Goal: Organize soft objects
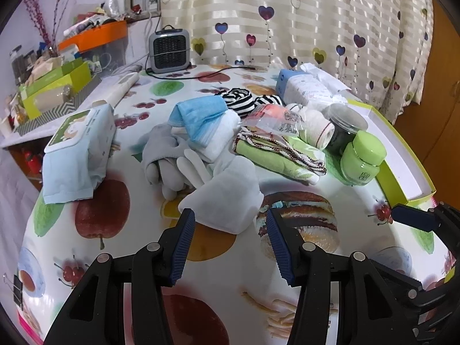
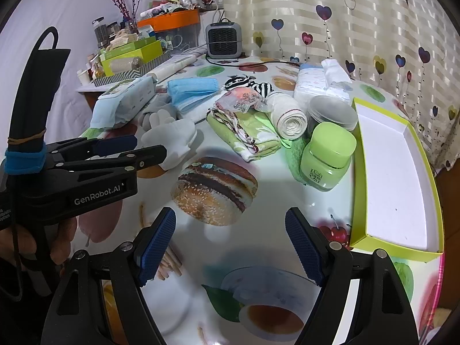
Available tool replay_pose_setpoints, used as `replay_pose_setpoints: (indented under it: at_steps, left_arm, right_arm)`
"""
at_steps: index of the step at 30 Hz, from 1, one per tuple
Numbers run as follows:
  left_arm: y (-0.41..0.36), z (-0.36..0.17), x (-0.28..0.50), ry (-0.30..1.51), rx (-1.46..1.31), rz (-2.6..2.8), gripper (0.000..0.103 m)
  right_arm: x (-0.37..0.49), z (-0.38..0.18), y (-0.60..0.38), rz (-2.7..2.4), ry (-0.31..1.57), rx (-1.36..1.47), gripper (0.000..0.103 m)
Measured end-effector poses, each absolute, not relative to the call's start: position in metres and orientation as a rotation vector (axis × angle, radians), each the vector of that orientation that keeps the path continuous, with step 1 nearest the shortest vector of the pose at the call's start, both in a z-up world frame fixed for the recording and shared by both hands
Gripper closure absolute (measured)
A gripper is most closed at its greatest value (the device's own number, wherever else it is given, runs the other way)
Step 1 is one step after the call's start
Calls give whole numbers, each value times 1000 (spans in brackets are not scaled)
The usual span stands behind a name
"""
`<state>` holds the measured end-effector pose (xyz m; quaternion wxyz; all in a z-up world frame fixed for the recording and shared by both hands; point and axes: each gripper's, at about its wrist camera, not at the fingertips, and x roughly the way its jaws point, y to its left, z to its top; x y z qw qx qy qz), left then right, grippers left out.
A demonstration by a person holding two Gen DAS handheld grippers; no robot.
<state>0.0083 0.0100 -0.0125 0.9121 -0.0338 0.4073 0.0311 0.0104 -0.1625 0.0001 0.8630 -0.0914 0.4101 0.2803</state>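
Both tongs are released and empty: left tongs (image 1: pixel 230 218) just short of the white glove (image 1: pixel 227 198) on the surface. Ease forward, pinch the cuff (not fingers); right tongs (image 2: pixel 230 241) wait near the box (image 2: pixel 396 172).

Table (image 1: pixel 230 287) is crowded toward its far half. Gloves (image 1: pixel 201 172) are heaped near the middle, closest to the front. Wipes pack (image 1: pixel 77 146) is placed left of the gloves. Face masks (image 1: pixel 198 118) are stacked on a folded towel (image 1: pixel 221 138), just behind the gloves. Folded cloth (image 1: pixel 276 155) is laid right of the masks, with a plastic packet (image 1: pixel 273 118) on top. Striped fabric (image 1: pixel 244 100) is bunched behind the packet. Rolled bandage (image 1: pixel 313 126) is set right of the packet; two jars (image 1: pixel 362 158) are placed right of it. Open box (image 2: pixel 396 172) is positioned at the right edge. Tissue pack (image 1: pixel 304 86) is found at the far right, heater (image 1: pixel 169 49) at the back.
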Motion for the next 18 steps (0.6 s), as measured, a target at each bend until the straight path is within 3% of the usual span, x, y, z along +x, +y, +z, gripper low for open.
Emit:
replay_pose_setpoints:
  at_steps: [18]
  left_arm:
    - [10,-16,9,844,-75,65,52]
  right_arm:
    - [11,-1,-161,592,862,-189,24]
